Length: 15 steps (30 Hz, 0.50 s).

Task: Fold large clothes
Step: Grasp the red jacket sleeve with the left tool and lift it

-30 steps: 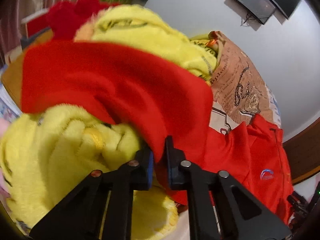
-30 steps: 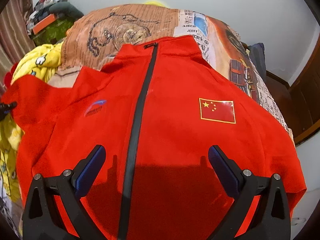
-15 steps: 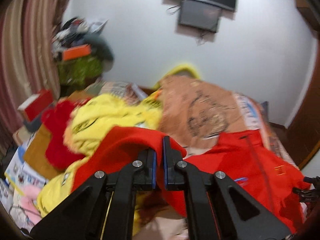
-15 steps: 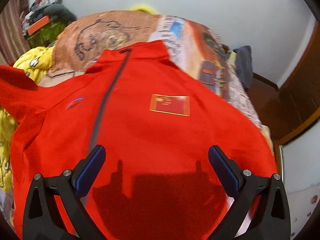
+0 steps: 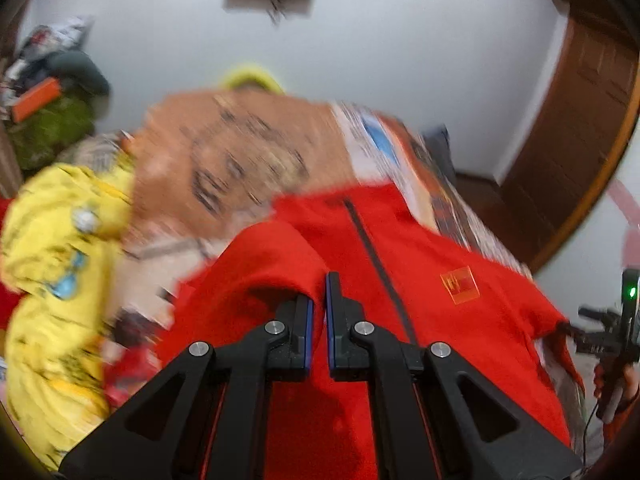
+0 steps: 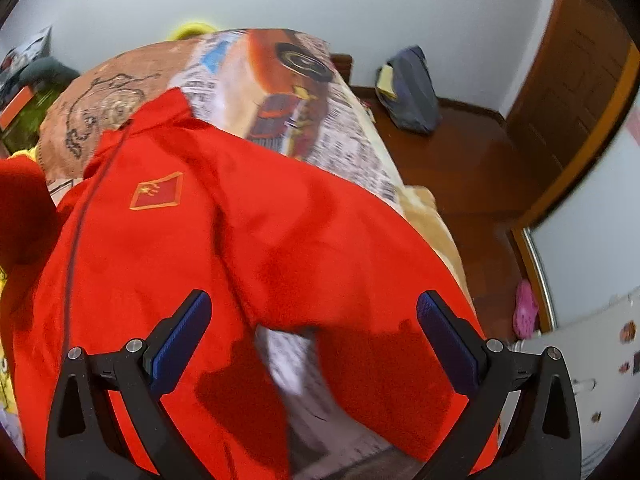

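Since a fold needs one sleeve carried across the front, the grips differ:
Left hand-held gripper: clenched on the red sleeve, holding it lifted over the jacket's left half, likely to lay it inward.
Right hand-held gripper: released, jaws wide, hovering above the near right hem, holding nothing.
Red jacket: spread front-up on the bed, dark zip closed, flag patch on the chest, collar far.
Yellow plush garment: heaped at left.

Jacket: lies spread on the bed, zipper left of the flag patch.
Fleece garment: on the bed, left of the jacket.
Bag: on the floor, right of the bed.
Door: right of the bag.
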Each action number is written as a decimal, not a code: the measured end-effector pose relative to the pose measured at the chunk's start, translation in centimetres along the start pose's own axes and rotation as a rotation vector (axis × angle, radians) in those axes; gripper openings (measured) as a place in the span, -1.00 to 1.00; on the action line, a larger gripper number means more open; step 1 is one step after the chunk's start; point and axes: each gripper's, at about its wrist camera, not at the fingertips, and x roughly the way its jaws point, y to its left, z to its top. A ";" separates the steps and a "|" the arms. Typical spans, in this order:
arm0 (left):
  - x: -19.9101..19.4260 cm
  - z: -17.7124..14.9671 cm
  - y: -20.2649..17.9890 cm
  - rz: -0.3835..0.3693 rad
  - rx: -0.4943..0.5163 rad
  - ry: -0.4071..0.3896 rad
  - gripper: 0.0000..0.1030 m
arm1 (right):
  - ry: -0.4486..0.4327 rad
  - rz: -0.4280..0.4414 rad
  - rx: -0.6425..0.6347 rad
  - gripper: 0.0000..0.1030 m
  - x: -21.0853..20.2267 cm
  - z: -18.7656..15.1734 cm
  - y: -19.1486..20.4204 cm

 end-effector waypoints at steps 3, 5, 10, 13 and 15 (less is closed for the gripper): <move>2.9 -2.0 -2.2 -0.029 0.021 0.092 -0.92 | -0.019 -0.017 -0.015 0.97 -0.2 -0.5 -0.1; 4.9 -3.4 -3.7 -0.045 0.038 0.155 -0.92 | -0.028 -0.005 -0.029 0.97 -0.6 -0.7 -0.2; 8.2 -6.6 -6.4 -0.021 0.101 0.268 -0.92 | -0.058 0.016 -0.092 0.97 -1.6 -0.7 1.3; 8.0 -7.3 -7.0 0.005 0.148 0.259 -0.70 | -0.076 0.035 -0.135 0.97 -2.2 -0.4 3.1; 7.4 -7.2 -7.0 -0.021 0.147 0.276 -0.41 | -0.088 0.051 -0.167 0.97 -2.7 -0.3 4.6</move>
